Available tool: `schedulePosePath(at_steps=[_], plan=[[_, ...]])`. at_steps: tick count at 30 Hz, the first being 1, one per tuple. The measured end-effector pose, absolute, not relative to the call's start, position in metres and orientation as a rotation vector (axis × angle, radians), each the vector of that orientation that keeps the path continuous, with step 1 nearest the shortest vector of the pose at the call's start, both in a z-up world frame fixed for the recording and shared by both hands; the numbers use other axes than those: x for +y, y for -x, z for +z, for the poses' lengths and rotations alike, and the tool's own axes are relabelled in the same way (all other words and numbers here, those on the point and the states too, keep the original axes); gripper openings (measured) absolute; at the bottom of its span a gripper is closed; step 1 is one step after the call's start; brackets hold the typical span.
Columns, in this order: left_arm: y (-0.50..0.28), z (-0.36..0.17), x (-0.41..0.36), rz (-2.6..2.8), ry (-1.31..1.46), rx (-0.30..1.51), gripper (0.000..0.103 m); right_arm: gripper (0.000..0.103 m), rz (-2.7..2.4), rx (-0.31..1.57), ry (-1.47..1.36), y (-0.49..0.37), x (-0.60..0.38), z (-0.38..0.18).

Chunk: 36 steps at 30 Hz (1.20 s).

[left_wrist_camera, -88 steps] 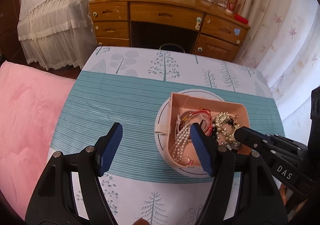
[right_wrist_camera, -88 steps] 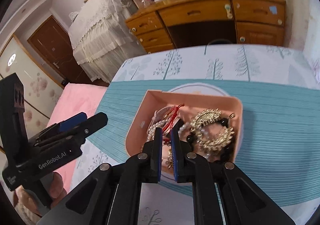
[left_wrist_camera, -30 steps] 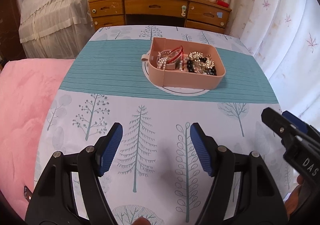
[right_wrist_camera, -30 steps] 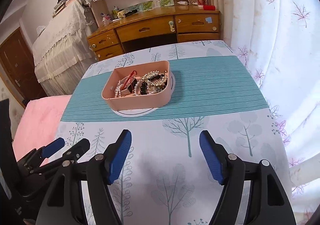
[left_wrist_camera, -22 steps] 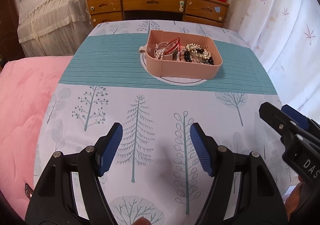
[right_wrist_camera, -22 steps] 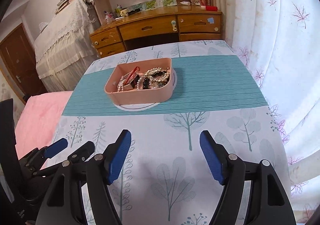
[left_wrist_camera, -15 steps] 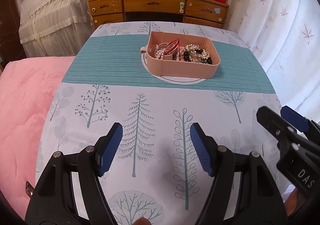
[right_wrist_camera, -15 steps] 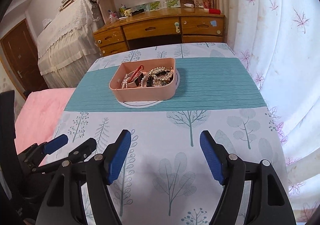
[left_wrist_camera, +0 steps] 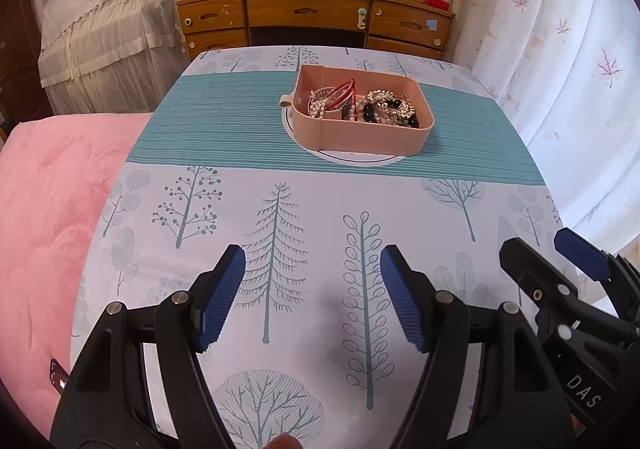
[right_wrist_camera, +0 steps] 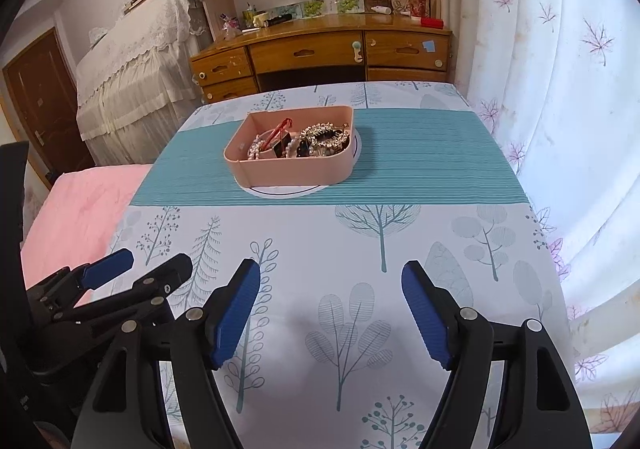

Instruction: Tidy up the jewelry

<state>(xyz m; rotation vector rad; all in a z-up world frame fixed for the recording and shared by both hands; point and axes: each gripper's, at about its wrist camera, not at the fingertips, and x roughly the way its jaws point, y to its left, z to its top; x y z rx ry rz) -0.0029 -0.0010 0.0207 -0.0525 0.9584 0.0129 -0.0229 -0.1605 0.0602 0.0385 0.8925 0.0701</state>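
Observation:
A pink tray [left_wrist_camera: 360, 137] [right_wrist_camera: 292, 169] sits on a white round mat on the teal stripe of the table, far from both grippers. It holds a pearl string [left_wrist_camera: 318, 109], a red bangle [left_wrist_camera: 344, 91] and a gold and black beaded heap [left_wrist_camera: 390, 111] [right_wrist_camera: 324, 139]. My left gripper [left_wrist_camera: 313, 261] hangs open over the near tree-print cloth, nothing between its blue pads. My right gripper [right_wrist_camera: 331, 275] is also open and empty, beside the left one near the table's front edge. Each gripper shows in the other's view, the left gripper [right_wrist_camera: 138, 269] and the right gripper [left_wrist_camera: 556, 253].
The table wears a tree-print cloth [left_wrist_camera: 280, 229] with a teal band. A pink blanket [left_wrist_camera: 44, 209] lies at the left. A wooden desk [right_wrist_camera: 320, 49] with drawers stands behind the table, a lace-covered piece to its left, white curtains [right_wrist_camera: 560, 89] at the right.
Both grippers have drawn back from the pink tray toward the table's near edge, so the tray looks smaller and farther. Earlier the right gripper was shut inside the tray; now it is open.

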Motion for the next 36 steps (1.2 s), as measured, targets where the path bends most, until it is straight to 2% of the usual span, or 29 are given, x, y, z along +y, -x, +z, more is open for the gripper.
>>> schedulePosePath(at_steps=[36], plan=[[0.02, 0.028, 0.002, 0.03, 0.053, 0.943, 0.068, 0.078, 0.067, 0.88, -0.025, 0.04, -0.156, 0.064]])
